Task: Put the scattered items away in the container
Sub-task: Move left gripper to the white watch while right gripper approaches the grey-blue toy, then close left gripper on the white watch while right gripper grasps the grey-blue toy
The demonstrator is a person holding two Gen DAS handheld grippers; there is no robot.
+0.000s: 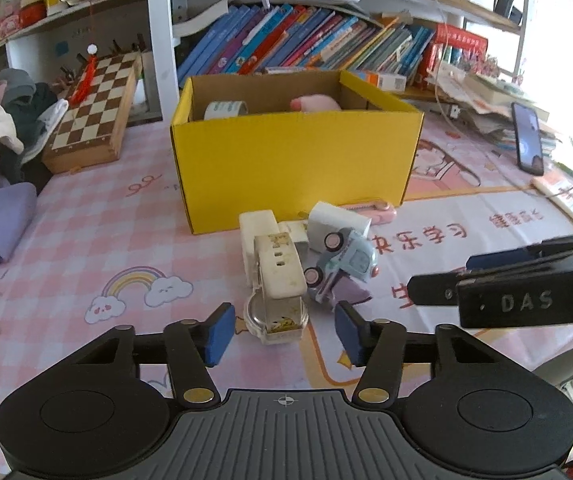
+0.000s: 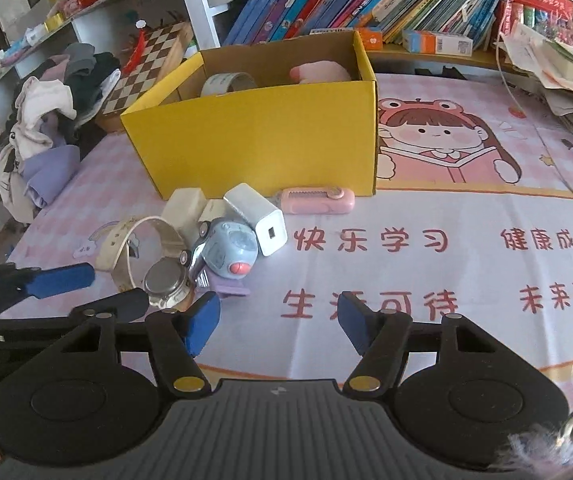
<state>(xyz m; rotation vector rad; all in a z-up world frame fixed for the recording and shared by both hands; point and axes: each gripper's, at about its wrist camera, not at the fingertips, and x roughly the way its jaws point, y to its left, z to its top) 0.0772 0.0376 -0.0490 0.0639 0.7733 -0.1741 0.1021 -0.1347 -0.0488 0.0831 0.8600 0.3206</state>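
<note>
The left gripper [image 1: 284, 330] is straddling the wristwatch [image 1: 276, 304], pads apart and not touching. The right gripper [image 2: 278, 322] is standing empty, half spread. Risk: closing may nudge the leaning toy car [image 1: 340, 266] beside the yellow box [image 1: 294, 164].

The right claw [image 1: 438, 286], seen in the left wrist view, bears "DAS". The worktop's pink mat [image 2: 426, 264] carries red lines: 快乐学习, 健康成长, 生活可待. Book spines on the far shelf are unreadable.
</note>
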